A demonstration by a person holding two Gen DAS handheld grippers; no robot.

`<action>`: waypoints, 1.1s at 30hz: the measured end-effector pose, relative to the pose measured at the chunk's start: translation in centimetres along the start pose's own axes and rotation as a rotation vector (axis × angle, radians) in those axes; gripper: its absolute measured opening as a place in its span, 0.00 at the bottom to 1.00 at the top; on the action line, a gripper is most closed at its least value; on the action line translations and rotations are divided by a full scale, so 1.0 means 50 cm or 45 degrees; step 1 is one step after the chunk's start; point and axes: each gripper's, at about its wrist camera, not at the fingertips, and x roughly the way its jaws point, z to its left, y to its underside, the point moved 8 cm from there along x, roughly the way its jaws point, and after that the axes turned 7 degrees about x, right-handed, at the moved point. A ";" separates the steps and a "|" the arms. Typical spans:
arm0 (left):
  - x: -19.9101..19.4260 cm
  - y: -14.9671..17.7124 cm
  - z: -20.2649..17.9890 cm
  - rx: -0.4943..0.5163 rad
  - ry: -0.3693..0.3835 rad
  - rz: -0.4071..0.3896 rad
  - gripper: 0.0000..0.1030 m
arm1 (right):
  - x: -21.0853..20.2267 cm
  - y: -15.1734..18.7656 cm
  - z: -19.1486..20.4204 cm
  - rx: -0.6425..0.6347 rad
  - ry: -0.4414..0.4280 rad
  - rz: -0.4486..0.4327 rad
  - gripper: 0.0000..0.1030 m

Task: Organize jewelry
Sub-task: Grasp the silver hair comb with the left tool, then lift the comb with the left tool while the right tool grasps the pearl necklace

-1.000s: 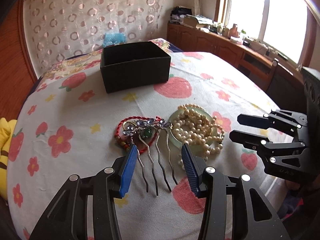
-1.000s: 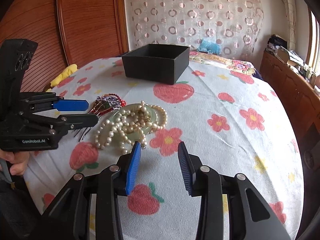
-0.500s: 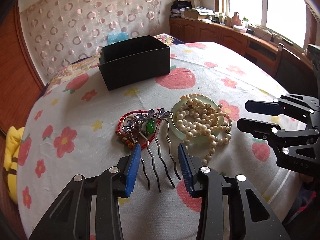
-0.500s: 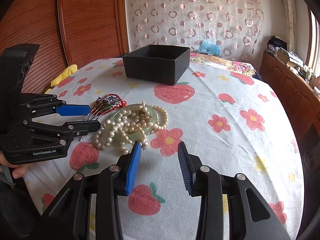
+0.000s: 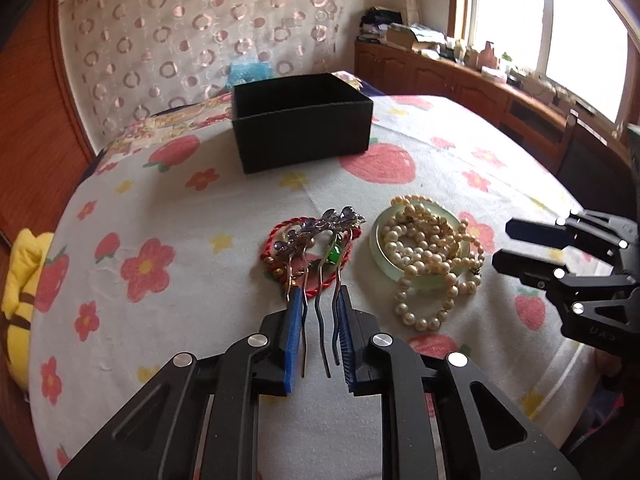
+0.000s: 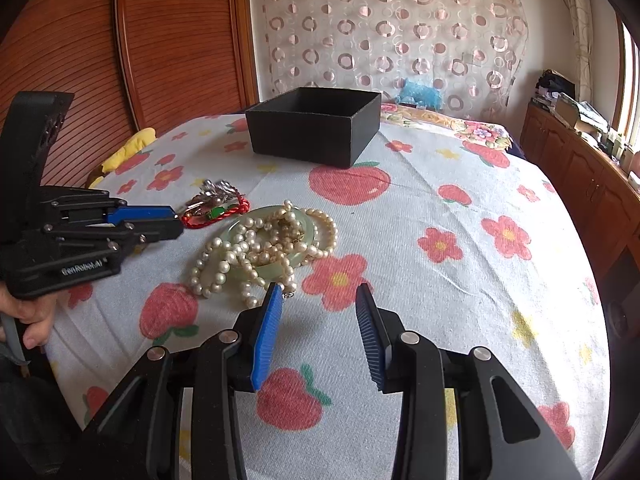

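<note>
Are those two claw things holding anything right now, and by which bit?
The left gripper pinches the hair comb by its wavy prongs; the right gripper holds nothing.

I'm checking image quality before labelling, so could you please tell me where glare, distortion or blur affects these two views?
Left wrist view: the window is blown out to white, and the fisheye bends the table edge. Right wrist view: light is even, the black box and pearl necklace stay sharp, with only dark vignetting in the corners.

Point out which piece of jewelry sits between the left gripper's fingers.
The hair comb: its wavy metal prongs run between the left hand-held gripper fingers. The pearl necklace and green bangle lie off to its right.
</note>
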 end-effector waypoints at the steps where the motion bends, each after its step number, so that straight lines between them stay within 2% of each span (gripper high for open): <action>1: -0.003 -0.002 0.003 -0.008 -0.001 -0.012 0.11 | 0.000 0.000 0.000 0.000 0.001 -0.001 0.40; 2: -0.011 -0.004 0.009 -0.023 -0.006 -0.034 0.01 | 0.000 0.000 0.000 0.000 0.001 -0.001 0.40; 18: -0.070 -0.023 0.025 -0.083 0.000 -0.158 0.01 | 0.003 0.002 0.006 -0.008 -0.014 0.008 0.40; 27: -0.075 -0.018 0.023 -0.087 0.012 -0.163 0.01 | 0.013 -0.015 0.042 -0.059 -0.066 0.020 0.40; 33: -0.075 -0.016 0.022 -0.085 0.013 -0.161 0.01 | 0.023 -0.033 0.034 -0.003 -0.080 0.036 0.40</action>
